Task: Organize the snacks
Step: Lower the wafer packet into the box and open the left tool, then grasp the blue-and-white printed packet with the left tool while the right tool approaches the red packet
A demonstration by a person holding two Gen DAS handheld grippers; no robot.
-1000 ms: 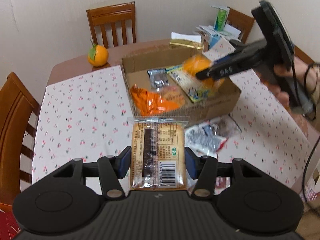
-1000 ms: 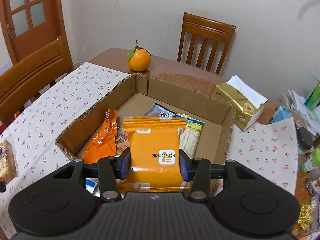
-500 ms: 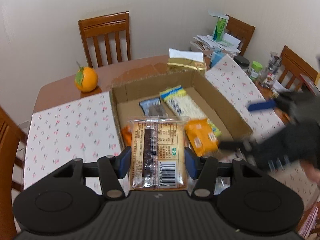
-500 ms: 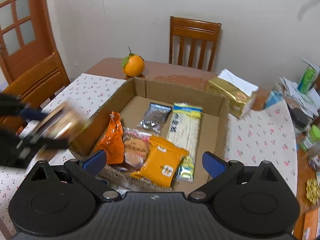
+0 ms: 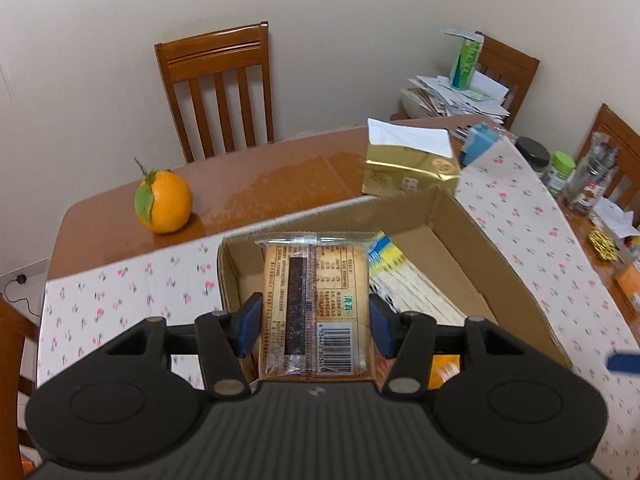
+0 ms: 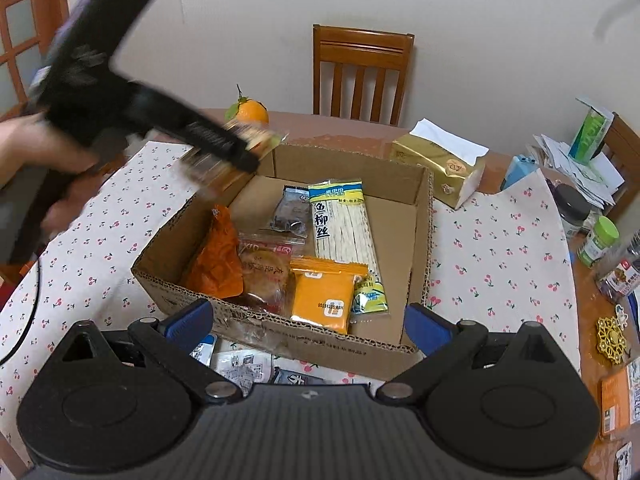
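Holding fish strips, an orange pouch and other packets, the cardboard box sat on the worktop. Left tongs pinched a biscuit pack above it; right tongs were spread. Only the right view showed packets outside.

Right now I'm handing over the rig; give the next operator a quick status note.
Left gripper: shut on the biscuit packet, held over the cardboard box.
Right gripper: open, empty, at the box's near wall.
Done: orange snack packet, fish strips pack, red-orange pouch, round cake and grey sachet lie in the box.
Left: release the biscuits, then collect the loose packets in front of the box.
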